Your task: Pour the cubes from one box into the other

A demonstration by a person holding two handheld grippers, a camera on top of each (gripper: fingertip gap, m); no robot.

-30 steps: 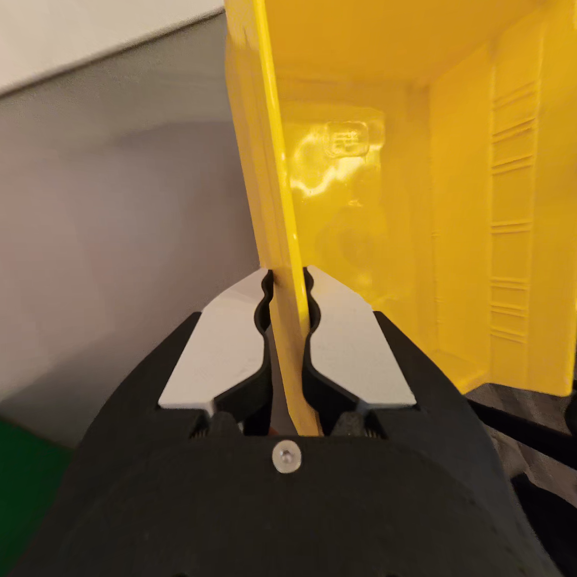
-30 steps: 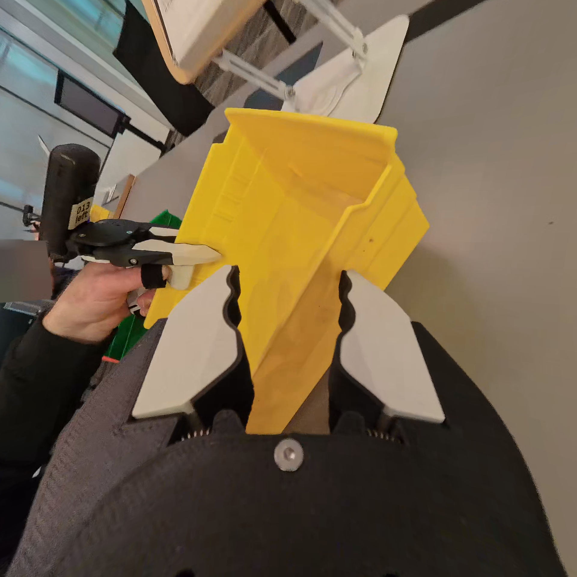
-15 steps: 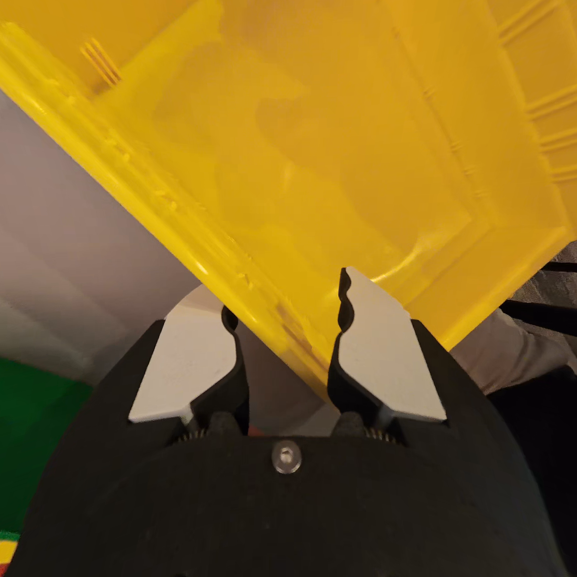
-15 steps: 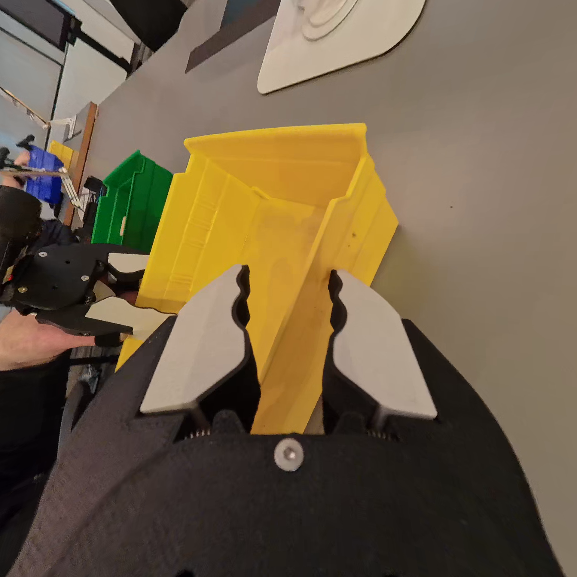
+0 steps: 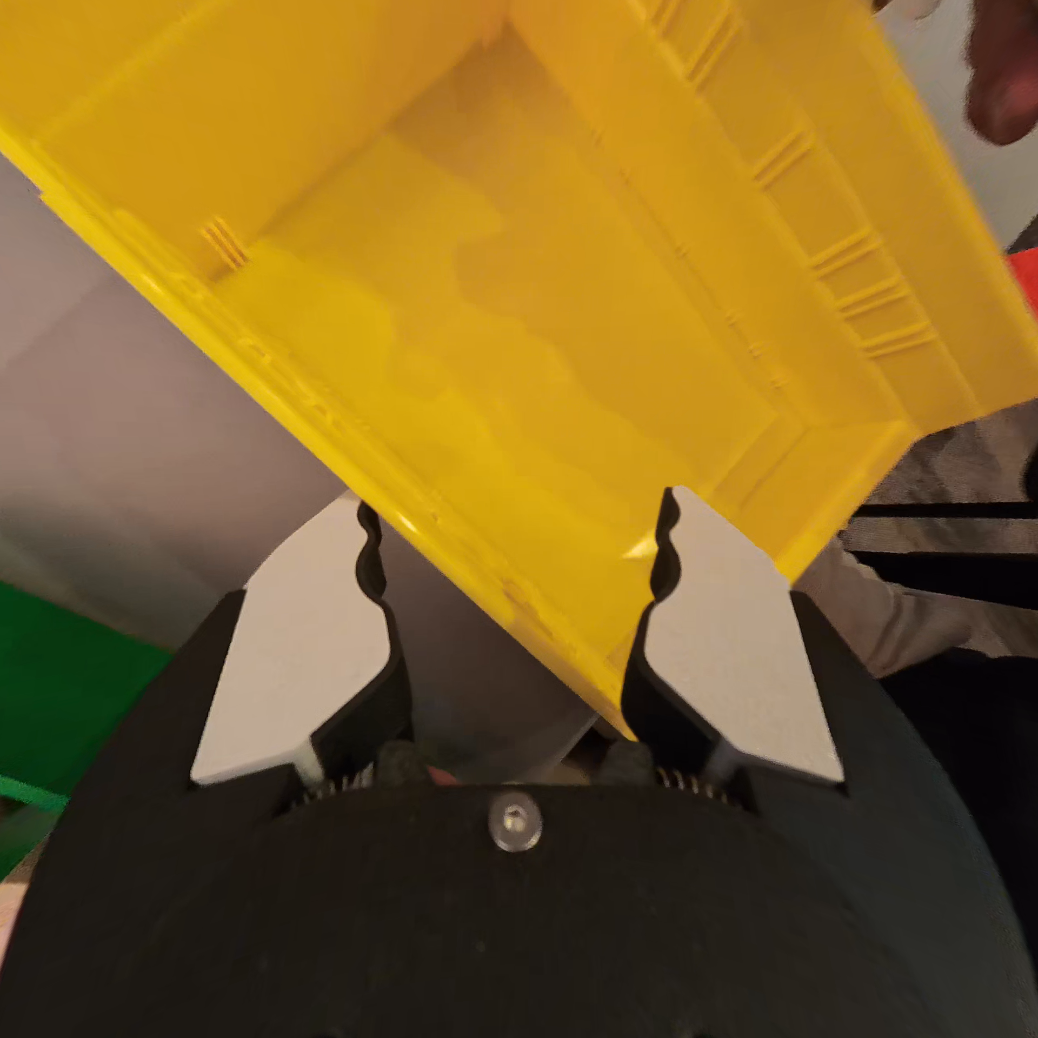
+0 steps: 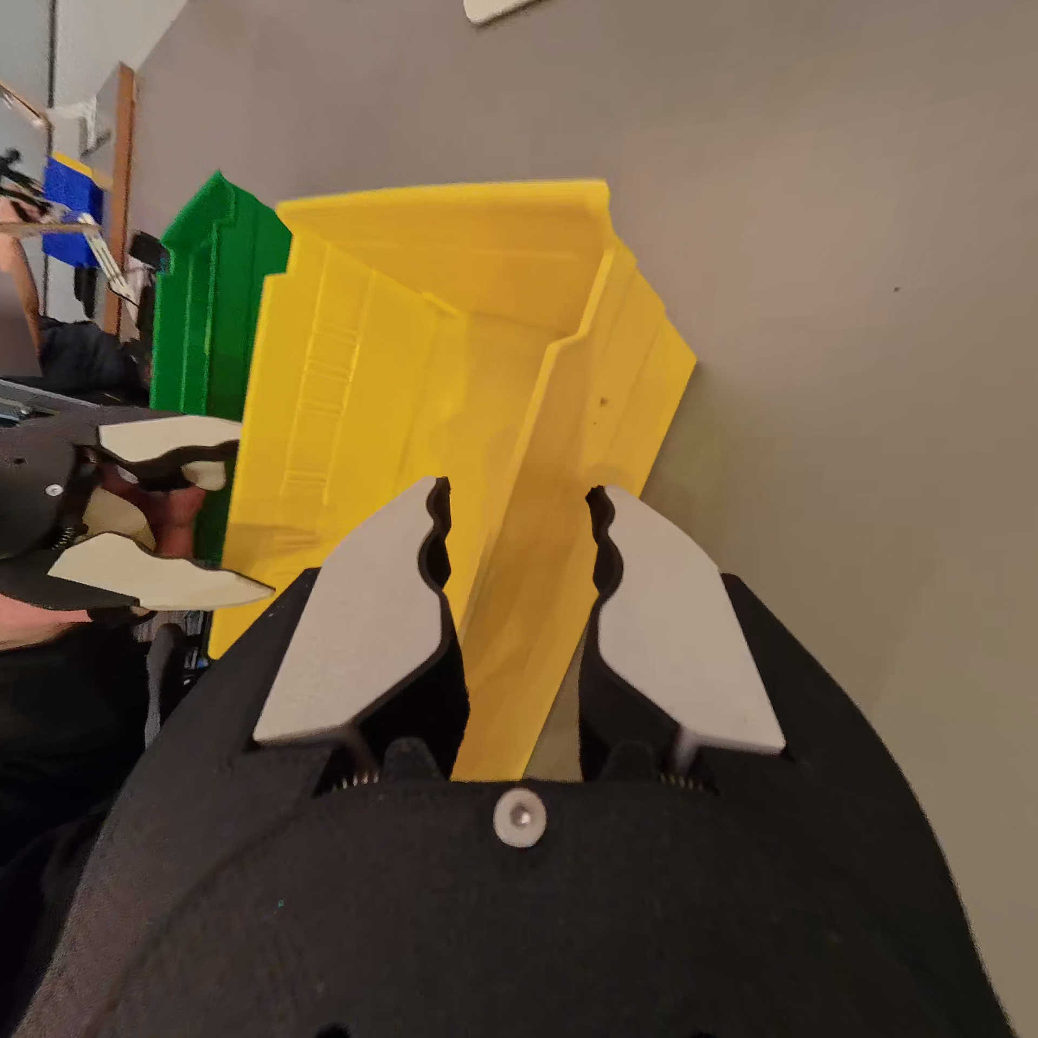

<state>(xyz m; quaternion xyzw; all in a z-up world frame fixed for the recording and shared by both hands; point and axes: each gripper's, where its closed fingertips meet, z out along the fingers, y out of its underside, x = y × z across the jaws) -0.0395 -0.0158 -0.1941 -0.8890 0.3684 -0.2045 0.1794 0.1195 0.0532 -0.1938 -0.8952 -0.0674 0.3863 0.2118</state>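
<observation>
here both the left gripper (image 5: 517,561) and right gripper (image 6: 519,539) stand spread, straddling the yellow box's (image 6: 449,365) walls.

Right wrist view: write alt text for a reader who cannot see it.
An empty yellow box sits on a grey table, one side wall between the open fingers of the right gripper. A green box stands behind it, and the left gripper, also open, is at the left edge.
</observation>
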